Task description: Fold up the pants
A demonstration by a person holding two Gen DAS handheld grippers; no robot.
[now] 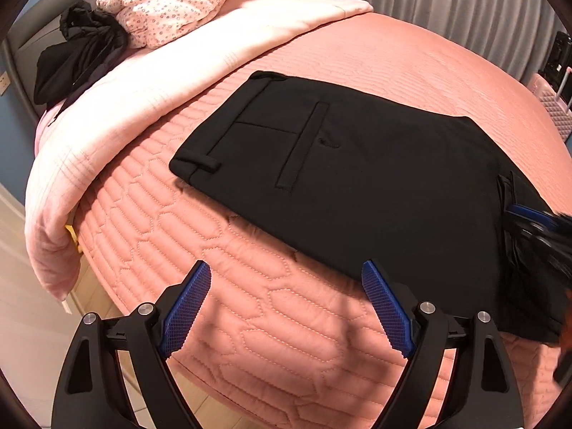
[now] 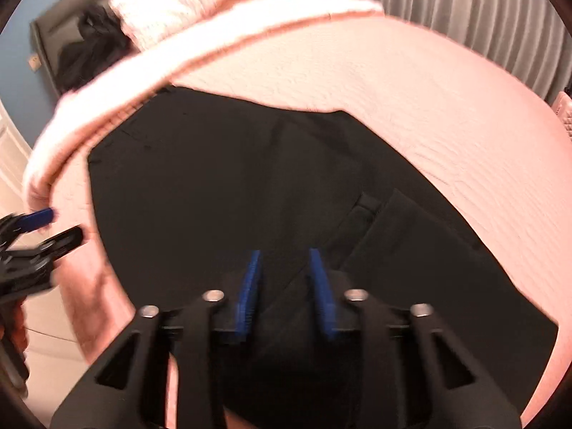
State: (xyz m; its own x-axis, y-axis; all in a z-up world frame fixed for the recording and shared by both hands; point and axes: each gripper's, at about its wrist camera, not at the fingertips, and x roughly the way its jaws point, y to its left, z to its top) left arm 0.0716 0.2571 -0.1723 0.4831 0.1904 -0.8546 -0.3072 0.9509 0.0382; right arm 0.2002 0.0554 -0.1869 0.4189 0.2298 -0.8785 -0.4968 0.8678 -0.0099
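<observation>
Left wrist view: left gripper [image 1: 286, 275] spread wide, empty, over coverlet [image 1: 250, 321]; pants [image 1: 357, 178] just beyond.
Right gripper [image 2: 284, 255]: narrowly parted above pants; grip unclear.

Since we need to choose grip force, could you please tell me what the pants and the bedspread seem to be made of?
Pants: probably smooth woven black cloth, matte, lying flat with crisp edges. Bedspread: pink quilted fabric, apparently padded; stitched cells puff up.
</observation>
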